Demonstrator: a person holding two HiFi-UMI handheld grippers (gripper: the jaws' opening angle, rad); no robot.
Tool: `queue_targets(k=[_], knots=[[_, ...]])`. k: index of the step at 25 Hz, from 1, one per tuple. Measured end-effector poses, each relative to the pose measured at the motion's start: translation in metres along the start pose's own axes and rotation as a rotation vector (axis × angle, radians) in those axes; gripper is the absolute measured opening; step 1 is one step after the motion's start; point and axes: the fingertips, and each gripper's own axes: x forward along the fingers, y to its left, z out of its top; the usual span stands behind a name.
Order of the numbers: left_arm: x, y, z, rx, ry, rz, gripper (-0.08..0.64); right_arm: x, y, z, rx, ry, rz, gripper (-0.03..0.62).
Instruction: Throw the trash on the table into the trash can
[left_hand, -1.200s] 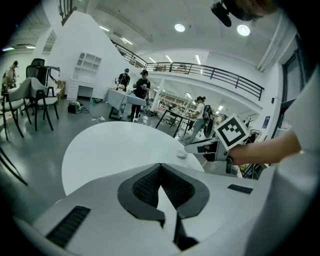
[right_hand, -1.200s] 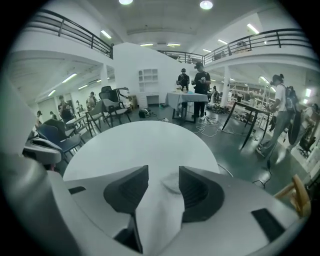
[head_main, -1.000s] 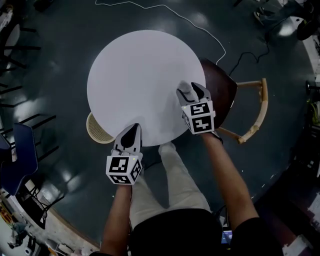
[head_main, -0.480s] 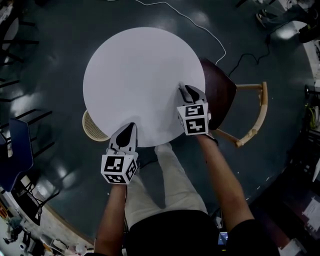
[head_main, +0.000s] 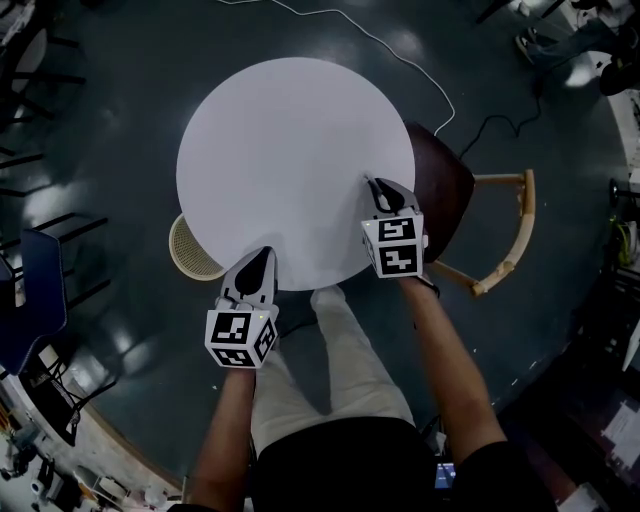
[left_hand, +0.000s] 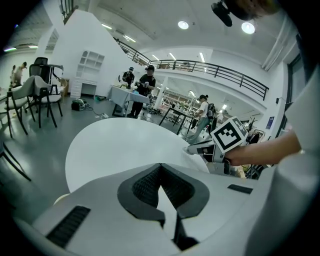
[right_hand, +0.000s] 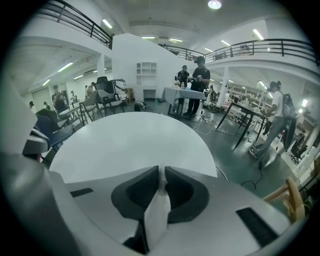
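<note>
1. A round white surface (head_main: 290, 150) stands on a dark, glossy floor (head_main: 110, 110), and a white cable (head_main: 451, 104) trails past its 2 o'clock side.
2. At the 4 o'clock rim, the right hand-held gripper (head_main: 378, 184) is closing its jaws on a white scrap (right_hand: 158, 207).
3. At 7 o'clock, the left hand-held gripper (head_main: 264, 253) has its jaws pressed together.
4. A tan bin (head_main: 189, 258) sits partly under the 8 o'clock rim, and a brown chair (head_main: 445, 185) stands at 3 o'clock.
5. Beyond, people (right_hand: 198, 75) stand beneath a railed balcony (right_hand: 260, 47).

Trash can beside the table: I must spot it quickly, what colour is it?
Cream trash can, partly under the table; head view shows it best.
</note>
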Motion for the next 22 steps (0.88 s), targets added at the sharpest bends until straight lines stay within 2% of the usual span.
queue_targets(k=[8,22], knots=[[-0.024,0.018,0.001,-0.022,-0.032,0.036,0.008,-0.008,0.039,0.017,-0.027,-0.028,0.055,0.048],[-0.094,0.078,-0.020,-0.116,-0.083,0.155,0.008,-0.005,0.160,0.041,-0.110,-0.046,0.202,0.048]])
